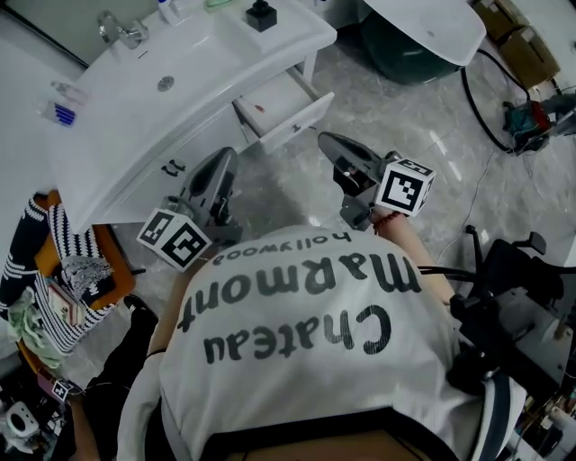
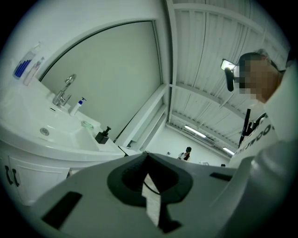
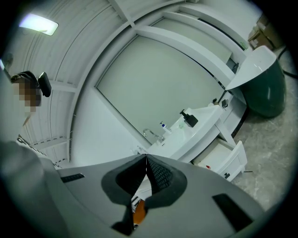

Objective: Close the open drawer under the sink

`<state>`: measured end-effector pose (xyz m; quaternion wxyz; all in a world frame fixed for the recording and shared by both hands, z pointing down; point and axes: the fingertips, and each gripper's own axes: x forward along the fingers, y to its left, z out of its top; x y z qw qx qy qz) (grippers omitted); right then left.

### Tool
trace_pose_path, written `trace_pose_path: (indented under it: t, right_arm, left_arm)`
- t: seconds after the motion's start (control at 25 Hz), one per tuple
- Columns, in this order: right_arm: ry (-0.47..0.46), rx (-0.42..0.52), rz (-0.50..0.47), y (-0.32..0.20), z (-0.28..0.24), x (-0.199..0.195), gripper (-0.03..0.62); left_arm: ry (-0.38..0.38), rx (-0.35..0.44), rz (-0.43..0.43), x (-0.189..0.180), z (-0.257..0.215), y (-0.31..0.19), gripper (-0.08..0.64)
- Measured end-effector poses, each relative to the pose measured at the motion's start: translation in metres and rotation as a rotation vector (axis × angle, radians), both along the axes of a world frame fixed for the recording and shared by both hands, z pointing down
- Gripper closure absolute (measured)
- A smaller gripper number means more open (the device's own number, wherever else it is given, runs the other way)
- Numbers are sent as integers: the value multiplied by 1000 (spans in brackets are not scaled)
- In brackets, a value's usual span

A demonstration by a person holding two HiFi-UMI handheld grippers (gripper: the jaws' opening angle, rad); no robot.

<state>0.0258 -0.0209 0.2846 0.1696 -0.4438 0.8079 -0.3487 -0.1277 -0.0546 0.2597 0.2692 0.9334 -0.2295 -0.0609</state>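
The white vanity with its sink [image 1: 180, 72] stands at the upper left in the head view. Under its right end the white drawer [image 1: 292, 112] is pulled out, and a small red item lies inside it. My left gripper [image 1: 227, 155] is shut and empty, held in front of the cabinet doors, left of the drawer and apart from it. My right gripper [image 1: 326, 140] is also shut and empty, its tips a short way from the drawer's front right corner. The right gripper view shows the open drawer [image 3: 228, 160] beyond the closed tips [image 3: 146, 155]. The left gripper view looks past closed tips [image 2: 146, 153] at the sink [image 2: 46, 135].
A black soap dispenser [image 1: 261, 13] and a tap [image 1: 121, 31] are on the counter. A tub [image 1: 423, 27] stands at the top right, with cables [image 1: 486, 108] on the marble floor. A chair with striped cloth [image 1: 63, 261] is on the left, dark equipment [image 1: 513, 297] on the right.
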Motion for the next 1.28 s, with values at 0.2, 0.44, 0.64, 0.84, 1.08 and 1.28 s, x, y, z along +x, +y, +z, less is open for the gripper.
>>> trace_pose_path:
  t: [0.2, 0.44, 0.64, 0.84, 1.08, 1.28]
  right_arm:
    - [8, -12, -24, -5, -3, -7, 580]
    - [-41, -43, -27, -10, 2, -6, 580]
    - [-73, -66, -38, -6, 11, -5, 580]
    - [-100, -78, -84, -24, 20, -15, 580]
    - [-87, -84, -201, -49, 23, -25, 580]
    - [-31, -122, -265, -69, 26, 9, 580]
  left_arm:
    - [-24, -14, 19, 3, 3, 7, 551]
    - [-58, -51, 10, -2, 17, 10, 551]
    - [-69, -66, -23, -2, 23, 14, 551]
    - [-63, -38, -72, -6, 23, 3, 552]
    - [-63, -39, -202, -21, 29, 5, 551]
    - [-41, -113, -320, -3, 39, 1, 551]
